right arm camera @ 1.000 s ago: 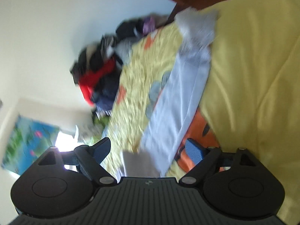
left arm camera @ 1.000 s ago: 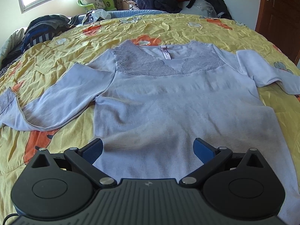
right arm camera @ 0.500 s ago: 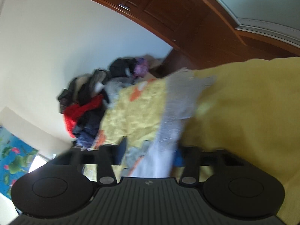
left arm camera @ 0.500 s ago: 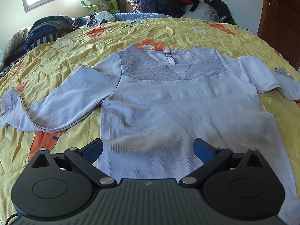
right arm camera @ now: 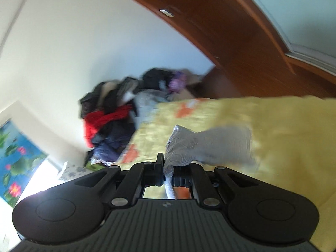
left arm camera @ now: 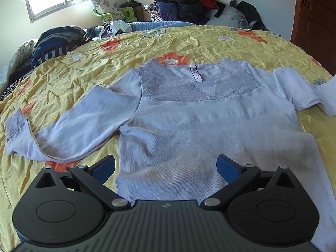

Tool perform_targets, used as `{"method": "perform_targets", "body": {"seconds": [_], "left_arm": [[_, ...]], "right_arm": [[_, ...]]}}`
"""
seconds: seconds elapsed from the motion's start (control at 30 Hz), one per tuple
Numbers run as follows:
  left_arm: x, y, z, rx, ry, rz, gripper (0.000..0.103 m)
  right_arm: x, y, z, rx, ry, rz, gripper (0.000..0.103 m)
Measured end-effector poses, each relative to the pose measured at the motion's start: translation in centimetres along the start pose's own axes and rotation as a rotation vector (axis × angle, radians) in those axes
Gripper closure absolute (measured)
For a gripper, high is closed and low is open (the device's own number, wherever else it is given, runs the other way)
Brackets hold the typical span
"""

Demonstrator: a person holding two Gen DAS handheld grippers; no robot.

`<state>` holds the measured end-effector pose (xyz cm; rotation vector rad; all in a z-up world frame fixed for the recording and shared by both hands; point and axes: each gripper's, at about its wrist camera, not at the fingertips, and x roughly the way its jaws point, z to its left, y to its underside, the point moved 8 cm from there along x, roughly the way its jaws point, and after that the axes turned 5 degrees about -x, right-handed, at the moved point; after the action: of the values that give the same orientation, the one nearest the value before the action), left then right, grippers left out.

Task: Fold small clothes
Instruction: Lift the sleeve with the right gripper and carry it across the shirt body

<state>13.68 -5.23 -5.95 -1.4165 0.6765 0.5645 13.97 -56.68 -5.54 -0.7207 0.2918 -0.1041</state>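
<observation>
A pale lilac long-sleeved top [left arm camera: 199, 130] with a lace yoke lies face up and flat on the yellow flowered bedspread [left arm camera: 88, 67]. Its left sleeve [left arm camera: 69, 126] lies bent out to the left, and its right sleeve [left arm camera: 298, 92] runs off to the right. My left gripper [left arm camera: 166, 168] is open and empty above the hem. My right gripper [right arm camera: 168, 170] is shut on the lace cuff of the right sleeve [right arm camera: 189, 147], and the view is tilted and blurred.
A pile of dark and red clothes [left arm camera: 189, 2] lies at the bed's far end and shows in the right wrist view [right arm camera: 109, 121] too. More clothes [left arm camera: 52, 44] lie at the far left. A wooden door [left arm camera: 315, 21] stands on the right.
My right gripper has shut on the sleeve cuff and swung upward. My left gripper has drawn back a little, so more of the top shows.
</observation>
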Motion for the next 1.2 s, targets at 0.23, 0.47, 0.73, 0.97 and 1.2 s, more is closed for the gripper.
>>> {"method": "perform_targets", "body": {"seconds": [0.23, 0.47, 0.73, 0.97, 1.2], "left_arm": [[0.4, -0.1, 1.2, -0.030, -0.022, 0.006, 0.000], [0.9, 0.2, 2.3, -0.052, -0.047, 0.013, 0.000], [1.2, 0.3, 3.0, -0.058, -0.063, 0.013, 0.000], [1.5, 0.6, 3.2, -0.061, -0.066, 0.017, 0.000], [1.6, 0.7, 3.3, -0.061, -0.069, 0.019, 0.000]], "right_arm": [[-1.1, 1.1, 7.7, -0.223, -0.133, 0.027, 0.093], [-1.0, 5.6, 13.3, -0.337, -0.221, 0.139, 0.093], [-2.2, 11.3, 17.7, -0.417, -0.280, 0.256, 0.093], [-3.2, 16.2, 20.7, -0.439, -0.328, 0.360, 0.093], [-4.1, 20.6, 23.4, -0.473, -0.365, 0.439, 0.093]]}}
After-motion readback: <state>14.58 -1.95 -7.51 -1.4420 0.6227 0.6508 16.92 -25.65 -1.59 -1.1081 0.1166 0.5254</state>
